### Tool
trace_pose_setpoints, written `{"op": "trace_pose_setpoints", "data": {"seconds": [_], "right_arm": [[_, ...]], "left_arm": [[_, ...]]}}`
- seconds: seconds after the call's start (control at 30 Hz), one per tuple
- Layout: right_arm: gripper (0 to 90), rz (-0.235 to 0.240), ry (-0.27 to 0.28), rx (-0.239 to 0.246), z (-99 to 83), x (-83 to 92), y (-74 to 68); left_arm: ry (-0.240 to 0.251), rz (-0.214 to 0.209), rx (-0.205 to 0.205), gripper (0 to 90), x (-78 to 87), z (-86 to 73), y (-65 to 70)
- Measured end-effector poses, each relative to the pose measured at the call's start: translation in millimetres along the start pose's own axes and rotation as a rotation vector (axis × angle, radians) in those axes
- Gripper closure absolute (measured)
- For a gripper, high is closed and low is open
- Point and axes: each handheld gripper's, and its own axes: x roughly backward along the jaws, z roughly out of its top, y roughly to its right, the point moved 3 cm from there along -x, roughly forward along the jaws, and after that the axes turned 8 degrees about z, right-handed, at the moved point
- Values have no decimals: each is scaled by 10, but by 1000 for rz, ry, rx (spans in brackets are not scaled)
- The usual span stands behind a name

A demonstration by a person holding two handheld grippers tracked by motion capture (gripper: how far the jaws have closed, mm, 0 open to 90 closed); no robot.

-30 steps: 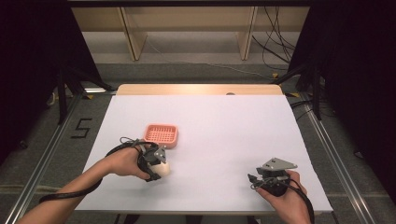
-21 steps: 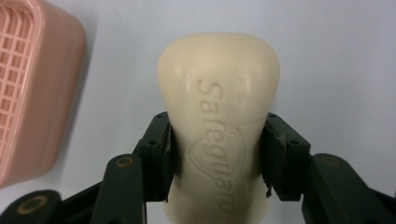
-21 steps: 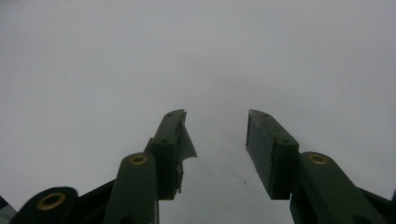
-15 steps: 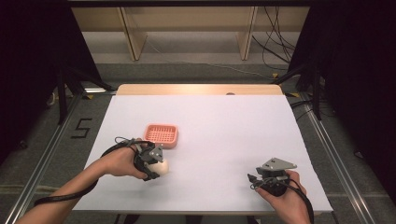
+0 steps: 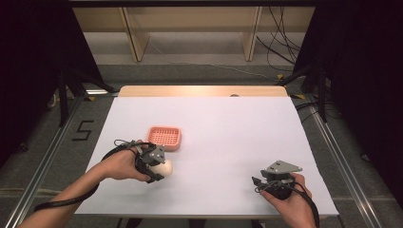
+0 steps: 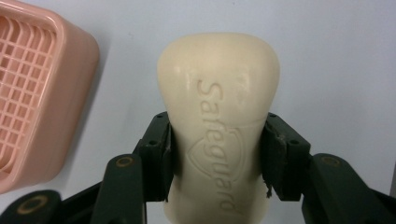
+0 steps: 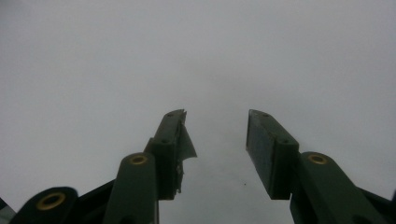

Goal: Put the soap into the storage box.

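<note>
A cream bar of soap [image 6: 219, 121] stamped with a brand name lies on the white table, and my left gripper [image 6: 217, 140] is shut on its narrow waist, one pad on each side. From above, the soap [image 5: 164, 167] pokes out of the left gripper [image 5: 154, 164] at the front left of the table. A pink slatted soap dish [image 5: 164, 137] stands just beyond it, and its corner [image 6: 42, 93] is close at the soap's left. My right gripper [image 7: 215, 140] stands open over bare table, nothing between its pads; it rests near the front right edge [image 5: 266, 183].
The white table sheet [image 5: 237, 137] has a wooden strip along its far edge. Behind it stand a wooden shelf frame [image 5: 190, 28] and loose cables on the floor. Dark curtains hang on both sides.
</note>
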Motion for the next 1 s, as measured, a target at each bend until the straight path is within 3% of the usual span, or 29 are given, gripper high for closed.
{"op": "trace_pose_setpoints", "data": {"seconds": [0.1,0.2,0.27,0.3,0.5,0.87,0.93,0.97,1.0], "right_arm": [[576,-1,1,0,0,1,0],[575,-1,1,0,1,3,-2],[575,-2,3,0,1,3,-1],[575,-6,8,21,-1,-1,15],[575,-10,10,33,1,5,24],[574,0,-6,-4,2,6,-11],[574,-4,-1,17,0,-2,1],[574,-3,4,24,3,-6,6],[574,-5,11,43,8,-10,20]], "left_arm": [[7,0,-3,498,8,-2,-6],[34,1,29,498,12,-11,-5],[32,-1,26,498,20,-19,-16],[37,6,27,497,24,-24,-24],[52,15,40,498,36,-50,-33],[71,26,59,497,78,-103,-63],[83,26,80,497,73,-107,-49],[71,30,59,498,82,-115,-67],[71,27,67,498,83,-120,-61]]}}
